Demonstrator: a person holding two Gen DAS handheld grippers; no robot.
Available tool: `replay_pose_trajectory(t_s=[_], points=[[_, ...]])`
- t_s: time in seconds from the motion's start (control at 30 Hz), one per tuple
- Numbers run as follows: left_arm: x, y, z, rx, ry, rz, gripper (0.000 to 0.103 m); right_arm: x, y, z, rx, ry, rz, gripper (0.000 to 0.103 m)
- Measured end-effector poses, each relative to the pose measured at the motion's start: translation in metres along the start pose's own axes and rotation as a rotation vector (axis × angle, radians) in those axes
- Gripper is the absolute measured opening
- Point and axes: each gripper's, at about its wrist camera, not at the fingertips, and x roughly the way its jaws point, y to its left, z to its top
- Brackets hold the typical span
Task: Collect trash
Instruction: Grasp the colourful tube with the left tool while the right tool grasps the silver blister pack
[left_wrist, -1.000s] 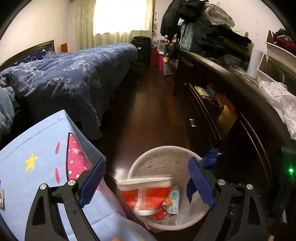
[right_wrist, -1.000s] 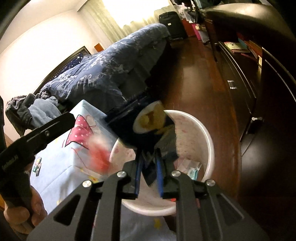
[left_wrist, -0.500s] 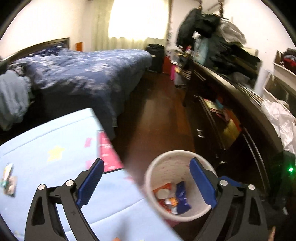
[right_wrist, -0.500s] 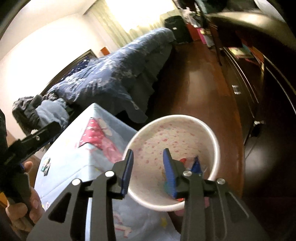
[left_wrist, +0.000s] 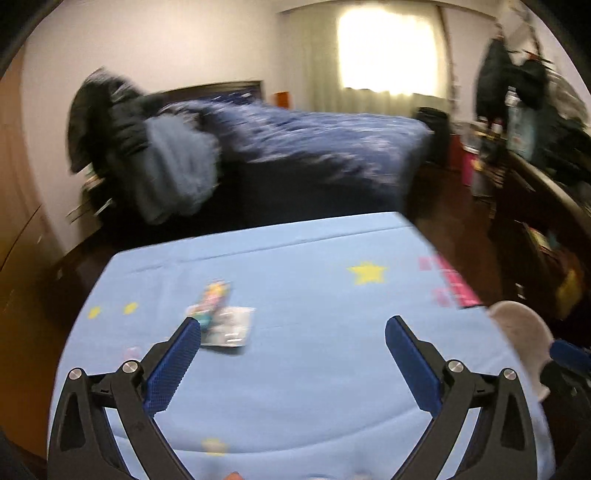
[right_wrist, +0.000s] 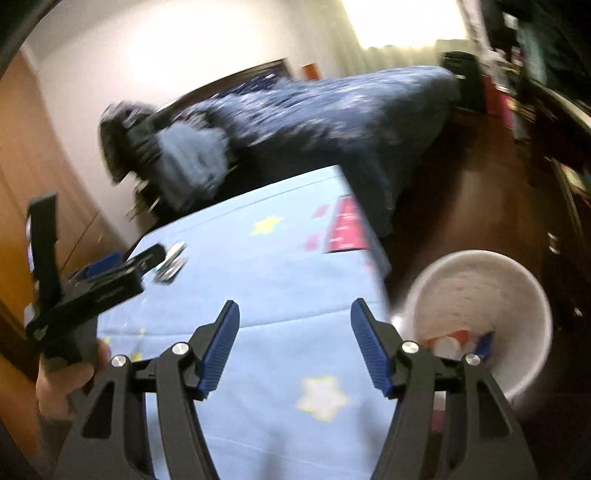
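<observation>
Two small wrappers (left_wrist: 221, 314) lie on the light blue cloth-covered table (left_wrist: 314, 350); they also show in the right wrist view (right_wrist: 170, 265). My left gripper (left_wrist: 293, 326) is open and empty above the table, its left finger next to the wrappers. My right gripper (right_wrist: 295, 314) is open and empty over the table's right part. The white trash bin (right_wrist: 480, 280) stands on the floor right of the table with wrappers inside; its rim shows in the left wrist view (left_wrist: 521, 325). The left gripper also appears in the right wrist view (right_wrist: 96, 280).
A bed with a dark blue quilt (left_wrist: 314, 147) stands behind the table. A dark cabinet (left_wrist: 546, 221) with clutter runs along the right wall. Dark wooden floor (right_wrist: 461, 192) lies between them. Both views are blurred.
My right gripper released the dark wrapper into the bin and opened wide. Both grippers swung left from the bin to over the table. The left gripper now faces the wrappers.
</observation>
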Motion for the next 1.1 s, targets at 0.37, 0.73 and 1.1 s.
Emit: replay_pose_trajectory(t_s=[0.37, 0.73, 1.1], points=[[0.085, 0.068, 0.019, -0.096, 0.118, 0.074, 0.078, 0.032, 0.056, 0.01, -0.074, 0.043, 0.042, 0.064], [0.126, 0.067, 0.019, -0.059, 0.178, 0.094, 0.054, 0.042, 0.051, 0.013, -0.067, 0.061, 0.044, 0.064], [0.11, 0.092, 0.012, -0.144, 0.168, 0.042, 0.016, 0.057, 0.072, 0.017, -0.096, 0.088, 0.078, 0.064]])
